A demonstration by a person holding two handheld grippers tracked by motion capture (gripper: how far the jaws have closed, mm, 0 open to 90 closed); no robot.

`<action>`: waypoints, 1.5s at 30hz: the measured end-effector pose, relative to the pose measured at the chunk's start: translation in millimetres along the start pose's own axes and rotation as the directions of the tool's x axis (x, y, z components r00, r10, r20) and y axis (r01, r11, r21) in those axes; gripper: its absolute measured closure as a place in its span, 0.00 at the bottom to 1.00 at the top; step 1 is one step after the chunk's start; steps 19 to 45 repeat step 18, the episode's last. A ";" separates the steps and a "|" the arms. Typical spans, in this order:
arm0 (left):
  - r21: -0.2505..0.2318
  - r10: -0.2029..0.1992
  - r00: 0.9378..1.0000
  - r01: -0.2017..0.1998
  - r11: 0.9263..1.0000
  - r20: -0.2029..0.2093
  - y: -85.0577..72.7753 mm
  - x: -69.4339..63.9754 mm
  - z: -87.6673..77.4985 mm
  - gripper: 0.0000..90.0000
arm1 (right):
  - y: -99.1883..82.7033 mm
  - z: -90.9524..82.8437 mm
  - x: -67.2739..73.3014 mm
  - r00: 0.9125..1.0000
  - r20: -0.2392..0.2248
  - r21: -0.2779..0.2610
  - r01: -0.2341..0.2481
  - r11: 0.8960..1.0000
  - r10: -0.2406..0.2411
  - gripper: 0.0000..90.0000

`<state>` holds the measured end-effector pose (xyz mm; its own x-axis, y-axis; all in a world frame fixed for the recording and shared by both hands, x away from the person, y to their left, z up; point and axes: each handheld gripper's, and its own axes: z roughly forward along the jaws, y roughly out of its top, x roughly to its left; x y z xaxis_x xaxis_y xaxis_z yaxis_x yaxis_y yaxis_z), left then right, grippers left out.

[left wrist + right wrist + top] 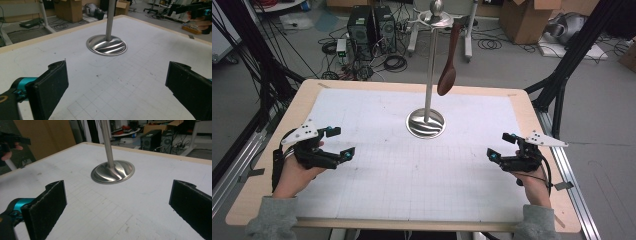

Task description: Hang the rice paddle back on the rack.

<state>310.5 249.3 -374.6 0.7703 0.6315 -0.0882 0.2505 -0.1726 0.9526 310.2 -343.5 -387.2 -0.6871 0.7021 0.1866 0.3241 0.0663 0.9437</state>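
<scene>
A steel stand rises from a round base (425, 123) at the table's centre, with a pole (430, 70) and a hook ring on top. A dark brown wooden spoon (447, 77) hangs from that ring, bowl down, right of the pole. My left gripper (340, 142) rests low at the table's left, open and empty, its jaws pointing toward the base (106, 45). My right gripper (502, 147) sits at the right, also open and empty, facing the base (112, 172). Both are well apart from the stand.
A white gridded mat (412, 165) covers the wooden table (532, 107). Black frame legs stand at both sides. Behind the table are computer towers (371, 30), cables and cardboard boxes (527, 17) on the floor.
</scene>
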 end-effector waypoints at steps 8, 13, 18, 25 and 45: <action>0.000 -0.015 1.000 0.015 1.000 -0.015 -4.2 5.6 -0.8 0.06 | -2.7 -6.9 -2.6 0.999 0.030 0.012 0.037 0.999 -0.038 0.00; 0.009 -0.023 1.000 0.023 1.000 -0.021 -6.8 8.8 -1.5 0.06 | -4.0 -12.7 -5.5 0.998 0.021 0.013 0.056 0.998 -0.056 0.00; 0.009 -0.022 0.999 0.022 1.000 -0.024 -7.2 9.0 -1.0 0.06 | -4.7 -17.4 -7.5 0.998 0.007 0.006 0.064 0.998 -0.064 0.00; 0.009 -0.022 0.999 0.022 1.000 -0.024 -7.2 9.0 -1.0 0.06 | -4.7 -17.4 -7.5 0.998 0.007 0.006 0.064 0.998 -0.064 0.00; 0.009 -0.022 0.999 0.022 1.000 -0.024 -7.2 9.0 -1.0 0.06 | -4.7 -17.4 -7.5 0.998 0.007 0.006 0.064 0.998 -0.064 0.00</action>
